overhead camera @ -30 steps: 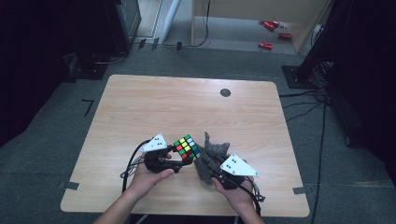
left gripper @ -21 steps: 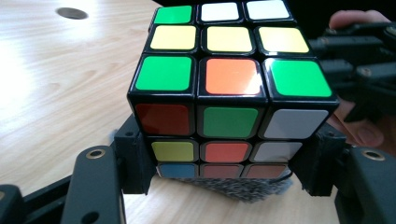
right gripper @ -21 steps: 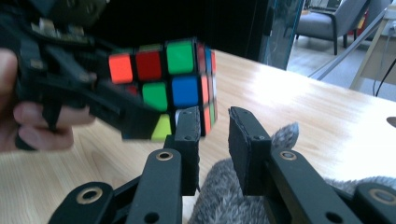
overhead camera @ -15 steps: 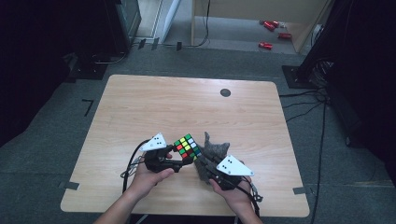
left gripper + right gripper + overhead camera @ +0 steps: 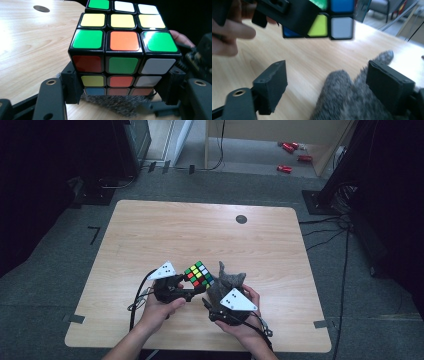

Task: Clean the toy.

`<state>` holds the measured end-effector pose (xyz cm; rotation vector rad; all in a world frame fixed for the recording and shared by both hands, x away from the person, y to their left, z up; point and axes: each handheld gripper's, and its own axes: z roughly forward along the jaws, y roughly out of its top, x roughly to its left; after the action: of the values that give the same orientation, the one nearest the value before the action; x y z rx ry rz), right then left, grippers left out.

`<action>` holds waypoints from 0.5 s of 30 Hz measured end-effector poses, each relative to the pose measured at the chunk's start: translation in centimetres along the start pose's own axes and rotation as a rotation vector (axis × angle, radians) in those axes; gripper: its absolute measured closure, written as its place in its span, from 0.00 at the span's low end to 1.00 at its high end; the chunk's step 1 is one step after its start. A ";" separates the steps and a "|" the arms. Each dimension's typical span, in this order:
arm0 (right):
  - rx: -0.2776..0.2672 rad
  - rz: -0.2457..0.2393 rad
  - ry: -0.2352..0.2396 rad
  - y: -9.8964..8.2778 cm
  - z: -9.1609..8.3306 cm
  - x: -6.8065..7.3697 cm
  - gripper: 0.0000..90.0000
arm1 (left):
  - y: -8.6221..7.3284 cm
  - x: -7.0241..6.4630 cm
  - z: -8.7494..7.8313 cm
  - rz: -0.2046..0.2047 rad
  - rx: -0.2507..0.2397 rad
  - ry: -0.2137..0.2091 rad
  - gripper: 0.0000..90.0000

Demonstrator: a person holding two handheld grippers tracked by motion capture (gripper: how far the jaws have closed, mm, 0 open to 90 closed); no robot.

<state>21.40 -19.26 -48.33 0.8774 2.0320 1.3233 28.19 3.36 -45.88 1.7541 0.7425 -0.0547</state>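
Note:
A scrambled colour cube (image 5: pixel 199 274) is held just above the wooden table (image 5: pixel 200 230), and my left gripper (image 5: pixel 196 285) is shut on its two sides. In the left gripper view the cube (image 5: pixel 122 50) sits between both pads (image 5: pixel 72 87), with a grey fuzzy cloth (image 5: pixel 120 105) under it. My right gripper (image 5: pixel 216 294) is right beside the cube, at the cloth (image 5: pixel 231 280). Its jaws have just been opening. They now stand wide in the right gripper view (image 5: pixel 330 85), the cloth (image 5: pixel 347 100) loose between them near the right pad (image 5: pixel 389 85). The cube's underside (image 5: pixel 329 20) hangs above.
A small dark round disc (image 5: pixel 241 219) sits near the table's far edge. Black stands and cables (image 5: pixel 345 215) crowd the floor at the right, and red objects (image 5: pixel 287 155) lie on the floor beyond. Both hands work near the table's front edge.
My right gripper's jaws have opened and let go of the grey cloth. The right hand has drifted a little left toward the cube. The left gripper and cube have stayed put.

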 end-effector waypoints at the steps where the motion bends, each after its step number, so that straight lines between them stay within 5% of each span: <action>1: -0.020 -0.006 -0.011 0.0 0.2 0.3 0.19 | 0.0 -0.1 0.1 -0.007 0.000 -0.005 0.39; 5: -0.088 -0.047 -0.055 0.1 0.5 1.0 0.18 | 0.0 -0.4 0.4 -0.033 0.010 -0.030 0.39; 15: -0.175 -0.041 -0.070 0.2 0.2 1.2 0.35 | -0.4 -1.2 1.3 -0.078 0.040 -0.062 0.39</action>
<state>20.86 -18.15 -48.38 0.7878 1.8393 1.4041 27.48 1.69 -46.19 1.7534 0.7692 -0.1772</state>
